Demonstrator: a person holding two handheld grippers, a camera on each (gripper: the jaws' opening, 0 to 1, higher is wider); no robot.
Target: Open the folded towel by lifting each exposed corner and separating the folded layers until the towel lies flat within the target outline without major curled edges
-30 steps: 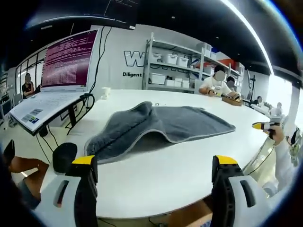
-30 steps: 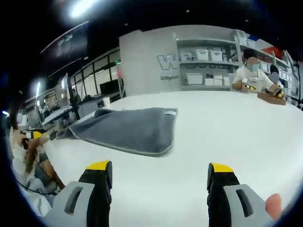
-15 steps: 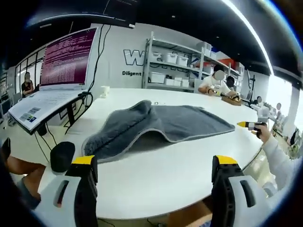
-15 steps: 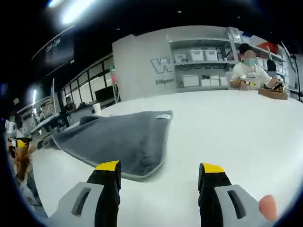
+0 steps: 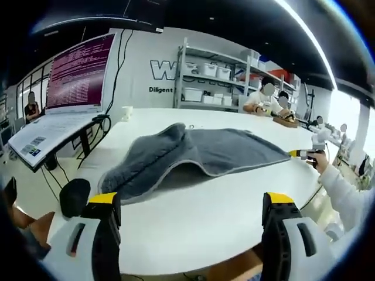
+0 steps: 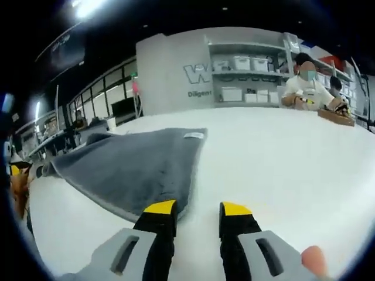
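Right tool (image 6: 197, 211) at towel (image 6: 132, 167) edge (jaws nearly closed).

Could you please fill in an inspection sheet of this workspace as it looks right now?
Surface: large round white table, mostly bare.
Job's things: grey folded terry towel with pale edging lies on the table, one end humped up, not flat; white label at its far corner. No target outline can be made out.
Clutter: small white cup at the far table edge.
Grippers: left gripper open, short of the towel; right gripper jaws nearly closed beside the towel's near corner, grip cannot be told.
Cables: black cables hang by the large purple-text screen.
Surroundings: metal shelving with white boxes; seated people working at the far side.
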